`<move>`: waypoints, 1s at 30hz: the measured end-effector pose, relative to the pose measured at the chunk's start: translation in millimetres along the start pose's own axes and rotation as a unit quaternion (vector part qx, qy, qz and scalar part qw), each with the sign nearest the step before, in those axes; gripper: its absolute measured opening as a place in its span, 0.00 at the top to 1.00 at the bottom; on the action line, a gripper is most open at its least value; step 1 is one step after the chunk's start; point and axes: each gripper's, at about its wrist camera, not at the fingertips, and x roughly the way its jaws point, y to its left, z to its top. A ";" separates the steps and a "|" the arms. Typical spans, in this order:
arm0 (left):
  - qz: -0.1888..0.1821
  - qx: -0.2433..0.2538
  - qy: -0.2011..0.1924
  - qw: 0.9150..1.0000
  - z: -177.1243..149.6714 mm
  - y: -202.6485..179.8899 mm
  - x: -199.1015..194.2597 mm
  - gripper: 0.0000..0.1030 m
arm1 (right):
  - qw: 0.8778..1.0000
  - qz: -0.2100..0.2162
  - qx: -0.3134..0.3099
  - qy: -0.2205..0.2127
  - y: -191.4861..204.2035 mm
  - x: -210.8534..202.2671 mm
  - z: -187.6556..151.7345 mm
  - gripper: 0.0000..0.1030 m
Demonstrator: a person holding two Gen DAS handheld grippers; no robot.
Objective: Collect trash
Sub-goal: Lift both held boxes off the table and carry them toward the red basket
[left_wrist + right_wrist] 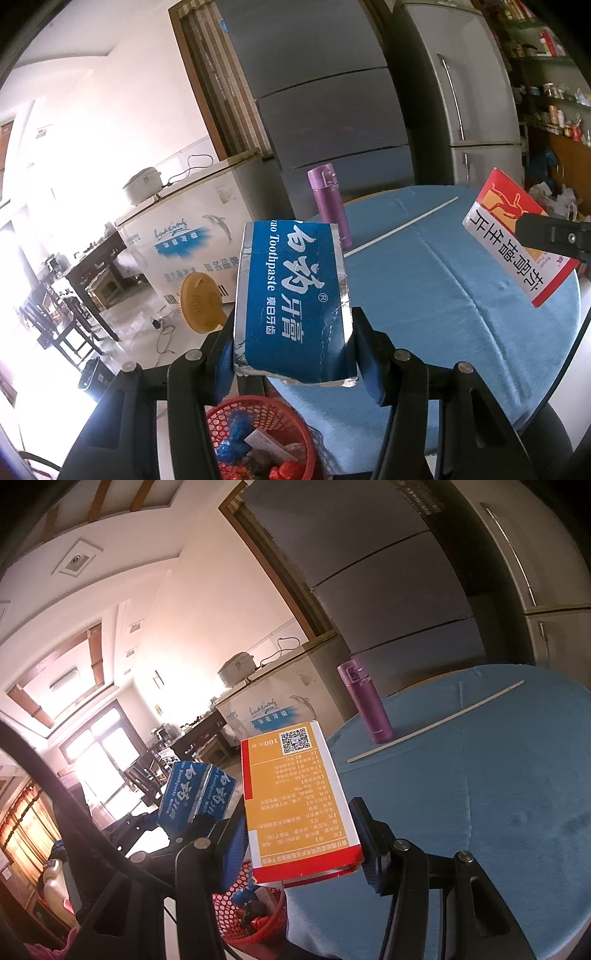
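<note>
Grippers tilted down off the tabletop (480, 295) edge: my left gripper (293, 354) pinched the toothpaste box (291, 295), my right gripper (301, 845) the medicine box (299, 805); basket (258, 406) half hidden.

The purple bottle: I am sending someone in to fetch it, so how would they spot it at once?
Find the round table under a light blue cloth in front of the tall grey refrigerators. Near its far edge stands the slim purple metal flask with a flip-top lid, upright, just beside a long thin white stick lying flat on the cloth. It is the only thing standing on the table and the only purple one.
</note>
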 end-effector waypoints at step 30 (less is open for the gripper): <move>0.037 -0.043 0.026 0.998 -31.9 51.8 7.1 0.44 | 0.998 0.026 -0.034 0.045 35.9 48.6 -5.2 0.46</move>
